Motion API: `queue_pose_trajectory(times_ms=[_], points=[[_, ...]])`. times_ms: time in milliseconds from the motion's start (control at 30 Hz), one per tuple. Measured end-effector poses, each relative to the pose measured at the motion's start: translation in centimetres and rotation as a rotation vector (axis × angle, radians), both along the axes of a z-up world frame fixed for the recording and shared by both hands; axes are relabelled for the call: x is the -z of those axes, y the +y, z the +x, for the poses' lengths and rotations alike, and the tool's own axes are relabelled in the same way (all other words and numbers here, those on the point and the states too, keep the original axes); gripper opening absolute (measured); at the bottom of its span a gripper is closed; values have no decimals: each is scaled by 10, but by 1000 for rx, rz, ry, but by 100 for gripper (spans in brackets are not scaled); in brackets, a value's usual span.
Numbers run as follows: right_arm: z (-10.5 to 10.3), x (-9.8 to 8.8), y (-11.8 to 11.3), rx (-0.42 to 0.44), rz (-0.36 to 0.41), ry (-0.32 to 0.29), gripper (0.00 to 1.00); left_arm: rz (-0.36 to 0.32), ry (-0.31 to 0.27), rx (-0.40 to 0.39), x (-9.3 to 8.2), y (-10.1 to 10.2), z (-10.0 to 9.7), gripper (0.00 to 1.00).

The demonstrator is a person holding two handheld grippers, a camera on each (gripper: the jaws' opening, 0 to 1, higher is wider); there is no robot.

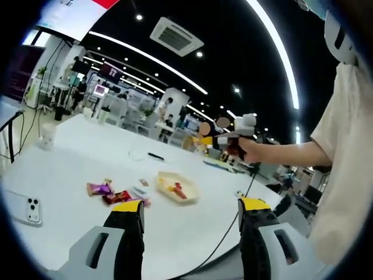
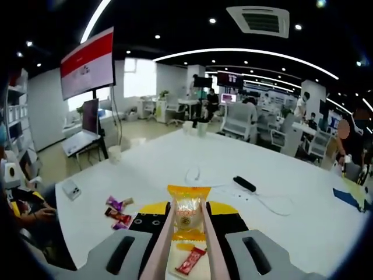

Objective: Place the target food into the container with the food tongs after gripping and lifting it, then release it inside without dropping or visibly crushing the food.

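- Pink food tongs (image 2: 185,245) sit clamped between my right gripper's (image 2: 186,224) jaws, running forward from the bottom of the right gripper view.
- At the tong tips I hold a wrapped snack in a clear packet with orange ends (image 2: 188,211), lifted above the white bench (image 2: 280,175).
- Below the tongs lies the pale tray (image 2: 175,269) with a red wrapped candy (image 2: 190,260) inside it.
- My left gripper (image 1: 189,219) has its jaws released and wide apart, holding nothing, over the bench edge in the left gripper view.
- From there the tray (image 1: 178,186) sits near the bench middle, with loose wrapped candies (image 1: 113,193) just beside it.
- A white phone (image 1: 26,208) lies well apart from them, near the bench edge.
- A black remote-like object (image 2: 244,184) and a white cable (image 2: 268,204) rest further along the bench.
- My hand (image 1: 247,149) grips the right gripper's handle, seen in the left gripper view.
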State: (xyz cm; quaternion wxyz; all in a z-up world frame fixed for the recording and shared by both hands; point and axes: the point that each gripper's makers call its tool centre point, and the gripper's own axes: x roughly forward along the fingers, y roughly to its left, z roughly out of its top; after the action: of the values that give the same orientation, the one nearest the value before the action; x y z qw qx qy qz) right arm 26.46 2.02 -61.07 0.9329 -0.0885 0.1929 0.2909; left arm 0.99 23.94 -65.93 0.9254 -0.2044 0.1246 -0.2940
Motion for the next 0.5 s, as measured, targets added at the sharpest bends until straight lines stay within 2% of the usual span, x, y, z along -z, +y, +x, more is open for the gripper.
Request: queue_pose_trajectory(times_ms=[500], points=[[2, -4, 3, 0, -4, -7, 23, 8, 5, -11, 1, 7, -4, 65]])
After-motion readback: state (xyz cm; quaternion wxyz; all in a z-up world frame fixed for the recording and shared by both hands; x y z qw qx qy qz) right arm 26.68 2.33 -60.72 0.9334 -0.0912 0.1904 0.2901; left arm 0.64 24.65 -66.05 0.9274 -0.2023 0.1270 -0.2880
